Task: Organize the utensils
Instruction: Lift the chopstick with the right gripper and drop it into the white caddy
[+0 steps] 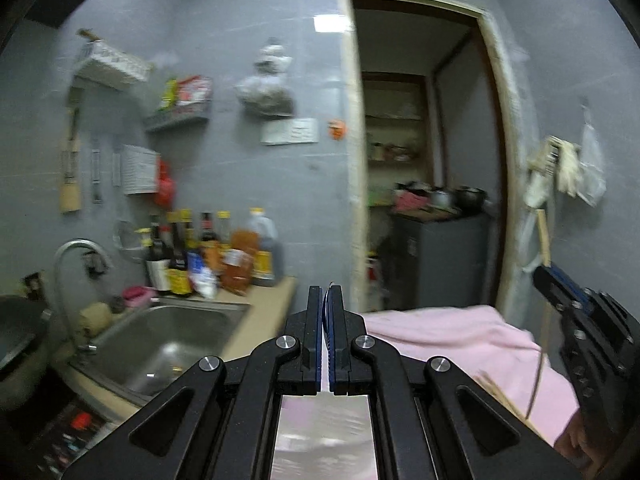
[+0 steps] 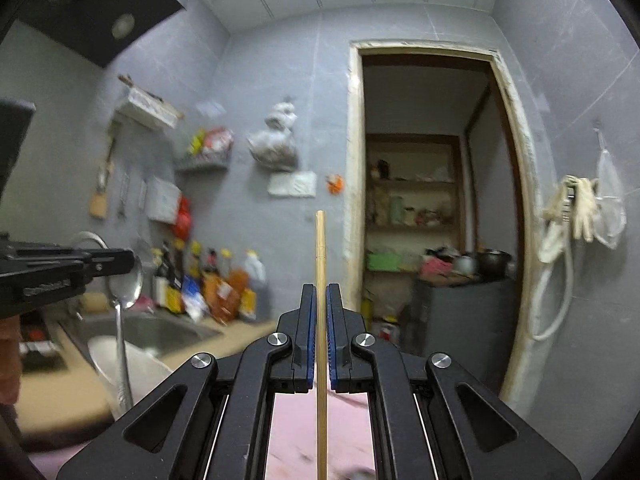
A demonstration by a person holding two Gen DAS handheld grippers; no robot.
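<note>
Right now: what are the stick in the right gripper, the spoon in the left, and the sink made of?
Stick: looks like bamboo or light wood, matte; pale tan, straight, no shine. Likely a chopstick.
Spoon: polished metal, probably stainless steel; its bowl mirrors the room, handle silvery.
Sink: brushed stainless steel by the look; dull grey sheen with soft glare at the basin bottom.

Dim indoor light, motion blur, fisheye vignetting
</note>
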